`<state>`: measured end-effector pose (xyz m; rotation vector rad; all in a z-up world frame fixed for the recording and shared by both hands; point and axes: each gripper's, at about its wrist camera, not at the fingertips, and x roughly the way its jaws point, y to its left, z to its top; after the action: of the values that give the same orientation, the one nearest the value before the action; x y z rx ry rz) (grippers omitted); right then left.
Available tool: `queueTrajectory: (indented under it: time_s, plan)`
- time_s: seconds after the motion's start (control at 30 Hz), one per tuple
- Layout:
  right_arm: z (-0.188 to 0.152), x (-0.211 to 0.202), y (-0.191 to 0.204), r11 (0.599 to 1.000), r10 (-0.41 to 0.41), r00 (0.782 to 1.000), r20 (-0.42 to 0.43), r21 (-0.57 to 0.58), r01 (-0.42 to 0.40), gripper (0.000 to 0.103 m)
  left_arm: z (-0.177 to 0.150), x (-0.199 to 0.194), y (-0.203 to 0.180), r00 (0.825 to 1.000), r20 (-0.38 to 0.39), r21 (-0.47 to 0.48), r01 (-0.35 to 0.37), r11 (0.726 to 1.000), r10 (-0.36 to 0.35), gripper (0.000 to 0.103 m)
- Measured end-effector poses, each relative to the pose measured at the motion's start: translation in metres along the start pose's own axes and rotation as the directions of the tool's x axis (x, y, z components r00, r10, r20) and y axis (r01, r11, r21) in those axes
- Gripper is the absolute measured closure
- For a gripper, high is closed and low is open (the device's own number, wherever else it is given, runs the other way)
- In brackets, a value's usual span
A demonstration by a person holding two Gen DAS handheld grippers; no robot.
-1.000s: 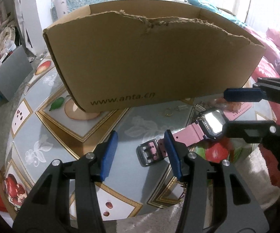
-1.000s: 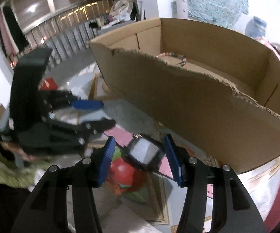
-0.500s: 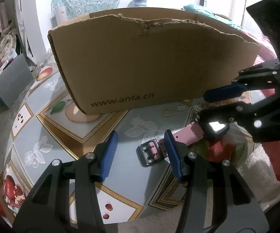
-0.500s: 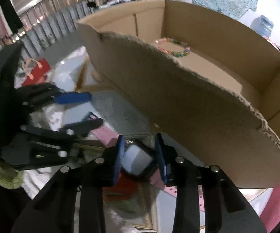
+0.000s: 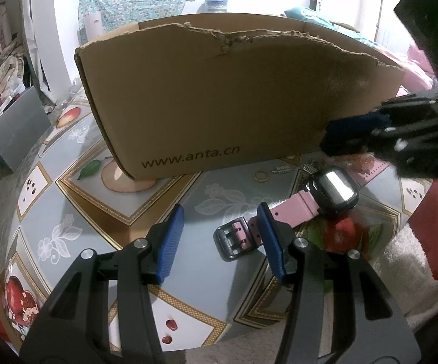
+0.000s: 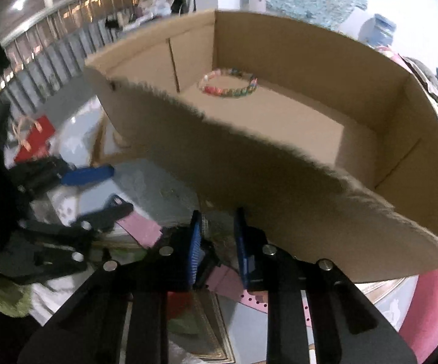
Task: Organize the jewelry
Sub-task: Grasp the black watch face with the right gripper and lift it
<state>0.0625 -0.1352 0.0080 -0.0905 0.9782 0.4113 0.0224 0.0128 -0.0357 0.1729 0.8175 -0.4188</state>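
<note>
1. Pink watch [image 5: 307,203] lies on table [image 5: 103,212], lower right of left view.
2. Left gripper [image 5: 220,239] spread, over buckle.
3. Right gripper [image 6: 217,242] closing, watch [image 6: 219,276] between blue pads, grip unclear.
4. Bead bracelet [image 6: 228,85] inside cardboard box [image 6: 279,182].

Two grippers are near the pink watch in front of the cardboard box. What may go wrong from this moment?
1. The right gripper is closing, but blur hides what is between its pads; the watch seems to lie outside them, so it may miss.
2. A dragged strap might sweep away the small ring beside the cardboard box.
3. The box's tall torn front wall could catch a lifted strap.
</note>
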Motion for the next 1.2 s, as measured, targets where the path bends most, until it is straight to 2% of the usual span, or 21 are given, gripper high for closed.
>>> queueTrajectory:
  time_s: [0.2, 0.37, 0.47, 0.53, 0.6, 0.73, 0.83, 1.0, 1.1, 1.2]
  plan:
    - [-0.002, 0.006, 0.017, 0.997, 0.015, 0.999, -0.039, -0.069, -0.017, 0.082, 0.000, 0.000, 0.000, 1.000, 0.000, 0.000, 0.002, 1.000, -0.002, 0.054]
    - [-0.001, 0.013, 0.009, 0.996, -0.080, 0.995, -0.053, -0.045, 0.077, 0.082, 0.001, 0.000, 0.000, 1.000, 0.001, 0.000, 0.002, 1.000, -0.002, 0.054]
    - [-0.003, 0.000, 0.003, 0.998, -0.055, 0.998, -0.023, -0.016, 0.055, 0.079, 0.001, 0.000, 0.000, 1.000, 0.001, 0.001, 0.002, 1.000, -0.002, 0.054]
    - [-0.009, -0.008, 0.008, 0.998, -0.038, 0.999, -0.013, -0.050, 0.037, 0.066, 0.001, 0.000, 0.000, 1.000, 0.002, 0.000, 0.003, 1.000, -0.003, 0.054]
    - [-0.017, -0.012, 0.018, 0.995, -0.024, 1.000, -0.014, -0.094, 0.022, 0.058, 0.002, -0.001, 0.000, 1.000, 0.002, 0.000, 0.004, 1.000, -0.004, 0.054]
    - [-0.030, -0.007, 0.032, 0.986, -0.040, 0.998, -0.040, -0.164, 0.033, 0.057, 0.003, -0.001, -0.002, 1.000, 0.002, 0.004, 0.005, 1.000, -0.005, 0.054]
    - [-0.032, -0.004, 0.031, 0.985, -0.051, 0.998, -0.027, -0.167, 0.046, 0.057, 0.003, -0.001, -0.002, 1.000, 0.001, 0.005, 0.005, 1.000, -0.005, 0.054]
    - [-0.027, -0.003, 0.021, 0.991, -0.007, 1.000, -0.005, -0.131, 0.007, 0.053, 0.003, -0.001, -0.003, 1.000, -0.006, 0.007, 0.007, 1.000, -0.007, 0.054]
    - [-0.027, 0.001, 0.019, 0.992, 0.037, 0.999, -0.023, -0.123, -0.040, 0.052, 0.002, -0.002, -0.002, 1.000, -0.007, 0.007, 0.009, 1.000, -0.009, 0.054]
    - [-0.029, 0.001, 0.020, 0.990, 0.045, 0.999, -0.028, -0.133, -0.048, 0.049, 0.002, -0.002, -0.002, 1.000, -0.010, 0.007, 0.007, 1.000, -0.006, 0.054]
